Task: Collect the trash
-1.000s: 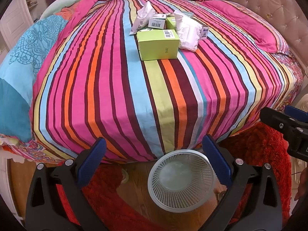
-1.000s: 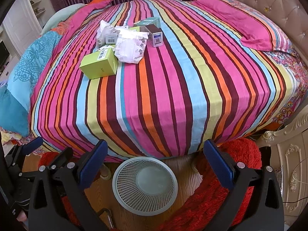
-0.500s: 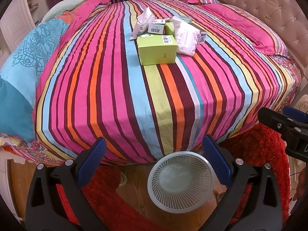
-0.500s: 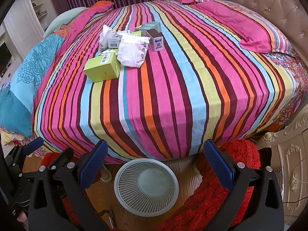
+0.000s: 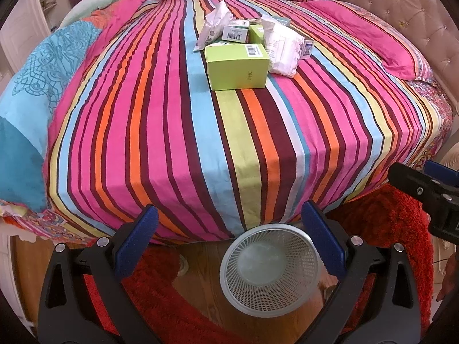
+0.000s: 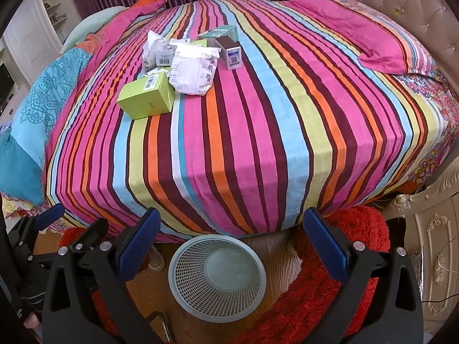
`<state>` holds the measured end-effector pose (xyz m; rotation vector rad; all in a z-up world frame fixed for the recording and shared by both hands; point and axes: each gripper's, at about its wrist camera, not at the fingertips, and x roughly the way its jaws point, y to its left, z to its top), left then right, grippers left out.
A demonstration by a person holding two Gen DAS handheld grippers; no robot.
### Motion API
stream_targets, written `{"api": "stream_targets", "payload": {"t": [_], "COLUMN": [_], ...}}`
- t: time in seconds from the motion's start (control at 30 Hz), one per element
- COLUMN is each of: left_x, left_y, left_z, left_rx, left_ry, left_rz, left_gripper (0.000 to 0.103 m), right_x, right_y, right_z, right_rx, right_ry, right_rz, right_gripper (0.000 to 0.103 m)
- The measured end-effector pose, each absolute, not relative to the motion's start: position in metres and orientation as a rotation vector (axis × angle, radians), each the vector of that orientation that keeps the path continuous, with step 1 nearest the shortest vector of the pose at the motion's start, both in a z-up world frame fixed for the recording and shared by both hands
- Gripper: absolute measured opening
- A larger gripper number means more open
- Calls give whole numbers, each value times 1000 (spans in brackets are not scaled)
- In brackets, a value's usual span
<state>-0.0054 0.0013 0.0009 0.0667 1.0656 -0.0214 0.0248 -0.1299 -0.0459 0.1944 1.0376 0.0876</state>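
Observation:
A pile of trash lies mid-bed on the striped bedspread: a lime green box [image 5: 236, 66] [image 6: 147, 96], a crumpled white packet [image 5: 282, 47] [image 6: 193, 67], a white wrapper [image 5: 213, 24] [image 6: 153, 46], and small barcode boxes [image 5: 235, 33] [image 6: 231, 53]. A white mesh wastebasket [image 5: 269, 266] [image 6: 216, 275] stands empty on the floor at the bed's foot. My left gripper [image 5: 229, 223] is open and empty above the floor, left of the basket. My right gripper [image 6: 229, 226] is open and empty above the basket, and shows at the right edge of the left wrist view [image 5: 427, 186].
The bed [image 5: 172, 132] fills both views, with a pink pillow [image 6: 373, 37] and tufted headboard [image 6: 401, 3] at right and a blue cover [image 5: 37, 86] at left. A red shaggy rug [image 6: 330, 286] lies on the wooden floor. A cream carved cabinet [image 6: 436, 252] stands at far right.
Both grippers have moved slightly forward and up toward the bed; the trash pile looks a little nearer. Both stay open and empty.

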Motion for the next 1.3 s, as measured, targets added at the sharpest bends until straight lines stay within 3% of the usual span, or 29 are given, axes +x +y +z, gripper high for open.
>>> {"api": "stream_targets", "payload": {"t": [1.0, 1.3], "left_x": [28, 87], "left_y": [4, 7], "left_z": [7, 13], "left_rx": [45, 122], "left_ry": [1010, 874], "left_rz": [-42, -67], "left_gripper": [97, 97], "right_x": [48, 110], "right_y": [-135, -156], "right_z": [-45, -34], "right_rx": [229, 251], "right_ry": [984, 860], "right_rz": [95, 107], "right_gripper": [95, 95]}}
